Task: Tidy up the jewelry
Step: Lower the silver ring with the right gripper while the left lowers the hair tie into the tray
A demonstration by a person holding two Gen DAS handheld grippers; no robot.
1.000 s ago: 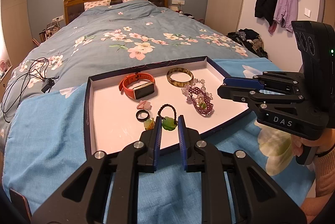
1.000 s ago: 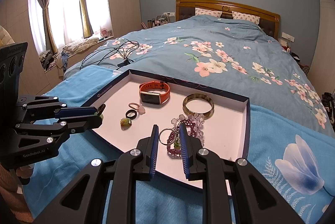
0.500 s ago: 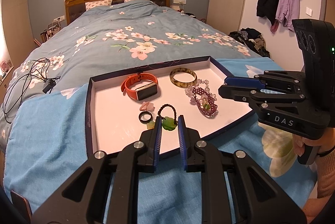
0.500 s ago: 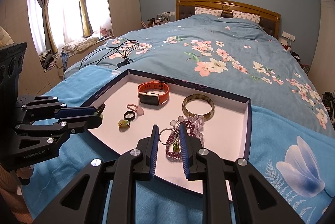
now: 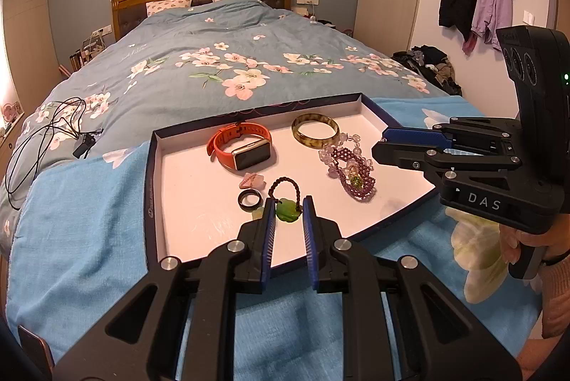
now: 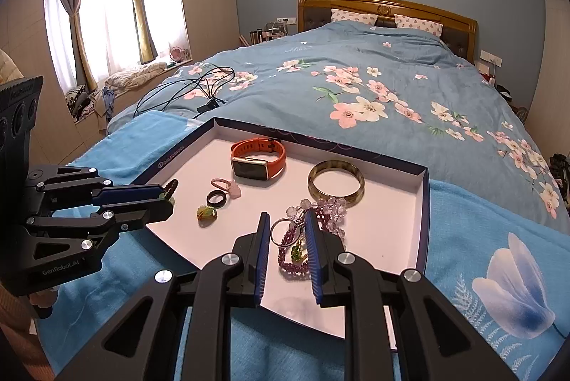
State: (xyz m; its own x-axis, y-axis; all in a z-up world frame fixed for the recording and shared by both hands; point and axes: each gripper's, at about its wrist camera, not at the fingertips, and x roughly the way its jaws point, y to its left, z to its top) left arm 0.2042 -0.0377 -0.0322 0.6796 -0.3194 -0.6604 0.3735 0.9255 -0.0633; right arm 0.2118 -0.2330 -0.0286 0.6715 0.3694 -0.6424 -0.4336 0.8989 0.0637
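A shallow white tray with a dark blue rim (image 5: 153, 174) (image 6: 422, 203) lies on the bed. In it are an orange smartwatch (image 5: 245, 149) (image 6: 258, 158), a brown bangle (image 5: 315, 130) (image 6: 336, 183), a purple bead bracelet (image 5: 351, 174) (image 6: 320, 210), a black ring (image 5: 250, 199) (image 6: 216, 198) and a pink piece (image 5: 252, 181) (image 6: 228, 187). My left gripper (image 5: 288, 208) (image 6: 167, 199) is shut on a green leaf pendant (image 5: 288, 210) with a dark bead loop, above the tray's near part. My right gripper (image 6: 285, 224) (image 5: 381, 146) is shut on a silver ring (image 6: 283, 231) tied to the purple beads.
A small yellow-green stone (image 6: 206, 213) lies near the black ring. A light blue towel (image 5: 78, 220) lies under the tray. Black cables (image 5: 46, 131) lie on the floral duvet to the left. Coats hang on the right wall (image 5: 477, 0).
The left wrist view has shifted slightly, so the tray items sit a little further right and lower in it. Both grippers keep their holds.
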